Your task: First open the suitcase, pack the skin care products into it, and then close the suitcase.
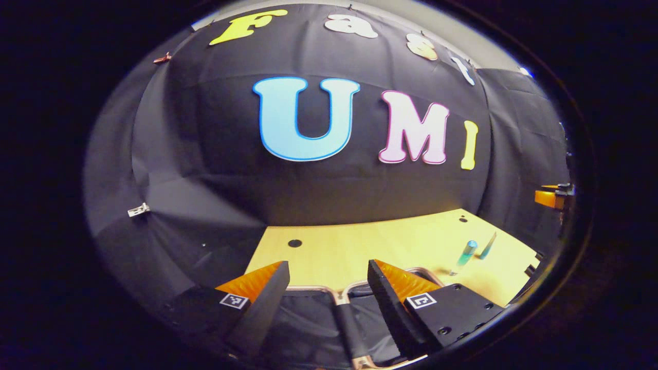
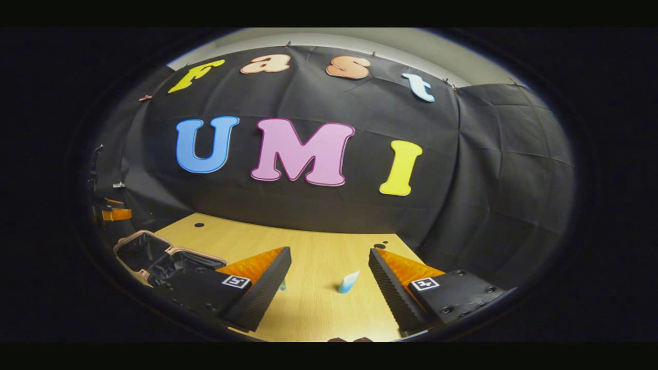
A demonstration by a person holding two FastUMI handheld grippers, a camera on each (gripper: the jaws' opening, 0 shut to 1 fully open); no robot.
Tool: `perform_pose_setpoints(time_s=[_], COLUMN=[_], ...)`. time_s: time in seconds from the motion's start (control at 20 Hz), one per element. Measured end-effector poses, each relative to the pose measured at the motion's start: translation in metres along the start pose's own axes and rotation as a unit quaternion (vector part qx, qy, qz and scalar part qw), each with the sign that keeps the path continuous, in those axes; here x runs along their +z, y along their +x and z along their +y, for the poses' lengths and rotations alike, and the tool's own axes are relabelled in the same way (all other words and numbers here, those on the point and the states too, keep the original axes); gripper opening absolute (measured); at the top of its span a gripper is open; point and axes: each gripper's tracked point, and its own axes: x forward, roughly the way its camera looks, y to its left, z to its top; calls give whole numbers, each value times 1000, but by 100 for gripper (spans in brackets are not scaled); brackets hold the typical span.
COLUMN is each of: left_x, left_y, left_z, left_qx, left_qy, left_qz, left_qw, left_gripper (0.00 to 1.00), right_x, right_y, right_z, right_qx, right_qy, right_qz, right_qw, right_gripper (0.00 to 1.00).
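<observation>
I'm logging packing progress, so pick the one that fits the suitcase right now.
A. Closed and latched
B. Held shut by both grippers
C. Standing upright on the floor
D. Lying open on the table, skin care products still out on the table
D: the suitcase lies open on the table, with the small blue tube standing on the wood between the right gripper fingers.

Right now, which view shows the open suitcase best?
The right gripper view: the suitcase lies open at the left on the table, both halves and the rim visible, partly behind that gripper's finger. In the left gripper view the suitcase sits under the left gripper, showing just lining, hinge and rim.
</observation>
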Motion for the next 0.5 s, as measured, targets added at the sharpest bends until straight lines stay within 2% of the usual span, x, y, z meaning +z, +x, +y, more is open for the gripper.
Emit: perform_pose_setpoints(time_s=[0.3, 0.5], left_x=[6, -17], left_y=[3, 22], left_z=[-123, -206], left_qx=[-65, -122], left_qy=[-16, -18], left_qz=[-27, -6], left_qw=[997, 992], left_gripper=[96, 96], right_x=[0, -9], right_y=[0, 11], right_z=[-9, -16], right_qx=[0, -3], right_qy=[-2, 8], right_qz=[-16, -16], right_qw=[1000, 1000], right_gripper=[96, 95])
